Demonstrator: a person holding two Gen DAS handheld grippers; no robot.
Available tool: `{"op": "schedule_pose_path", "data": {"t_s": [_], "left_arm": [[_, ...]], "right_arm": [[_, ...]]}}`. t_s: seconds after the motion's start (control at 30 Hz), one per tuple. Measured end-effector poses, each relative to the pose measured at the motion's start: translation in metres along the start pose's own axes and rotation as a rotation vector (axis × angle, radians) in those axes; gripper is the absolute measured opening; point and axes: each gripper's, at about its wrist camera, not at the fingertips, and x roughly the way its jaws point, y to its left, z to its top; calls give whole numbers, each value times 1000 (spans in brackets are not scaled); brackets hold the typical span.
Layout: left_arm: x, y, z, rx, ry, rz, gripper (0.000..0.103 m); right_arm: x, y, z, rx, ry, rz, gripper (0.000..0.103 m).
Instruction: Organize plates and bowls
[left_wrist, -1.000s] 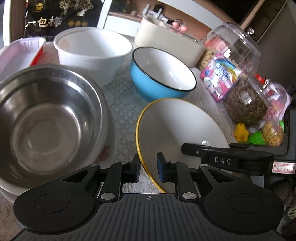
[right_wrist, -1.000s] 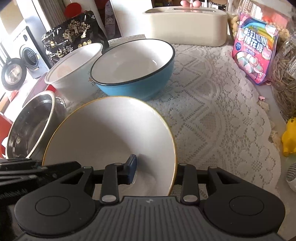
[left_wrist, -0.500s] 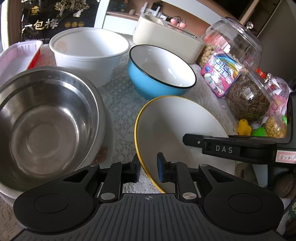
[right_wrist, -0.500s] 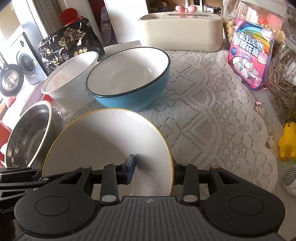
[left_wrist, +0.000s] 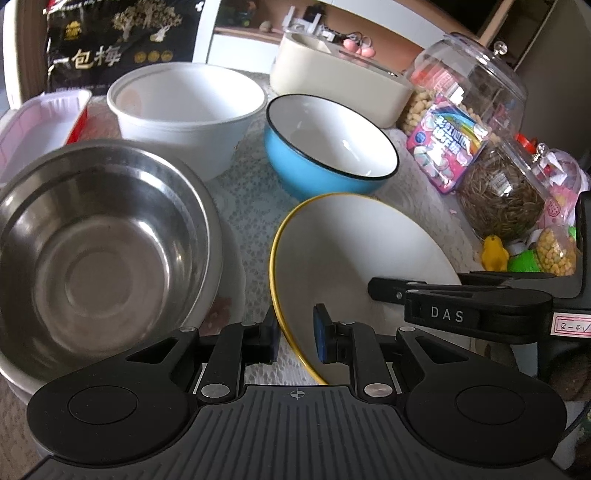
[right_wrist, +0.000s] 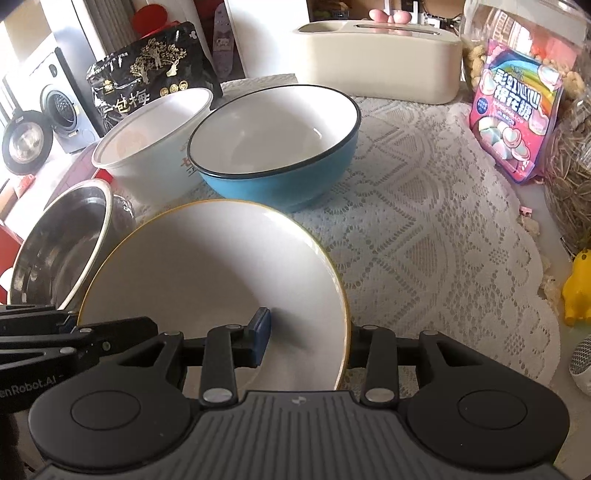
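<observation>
Counter (right_wrist: 436, 236) under white lace cloth, crowded along back and right edge. Largest vessel: stainless steel bowl (left_wrist: 99, 251), nested in a white dish, at far left of the left wrist view; seen again at left edge of the right wrist view (right_wrist: 59, 251). Behind it, white plastic bowl (left_wrist: 184, 107), upright, just beside blue enamel bowl (left_wrist: 325, 166) with white interior and dark rim; the two nearly touching in the right wrist view (right_wrist: 147, 147) (right_wrist: 273, 155). Cream rectangular box (right_wrist: 380, 62) behind the blue bowl. Black snack bag (left_wrist: 118, 40) upright at back left. Clear lidded jars (left_wrist: 480, 85) at right, pink marshmallow packet (right_wrist: 517, 122) leaning against them. Yellow-rimmed white bowl (left_wrist: 354, 251) nearest the cameras, in front of the blue bowl, tilted, rim raised toward the blue bowl; contact with the cloth not discernible. Left gripper (left_wrist: 294, 334) narrowed around near-left rim of this bowl, one pad outside, one inside, small gaps visible on both sides of the rim, no firm clamp confirmed. Right gripper (right_wrist: 306, 341) wider, straddling the right rim, left pad (right_wrist: 258, 332) inside on the white surface, other finger outside and hidden by the rim; contact there cannot be told. Small yellow duck toy (right_wrist: 580, 291) at right edge.
</observation>
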Motion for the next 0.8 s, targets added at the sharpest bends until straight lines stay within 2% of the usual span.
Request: {"op": "schedule_pose_path", "data": {"t_s": [0.5, 0.63, 0.8], "left_arm": [[-39, 7, 0, -63, -86, 2, 21], [-48, 16, 4, -102, -117, -39, 21], [-54, 33, 17, -175, -180, -86, 21]], "right_arm": [[-35, 0, -2, 10, -99, -22, 39], [-40, 1, -3, 7, -117, -40, 47], [-54, 0, 2, 16, -183, -78, 47]]}}
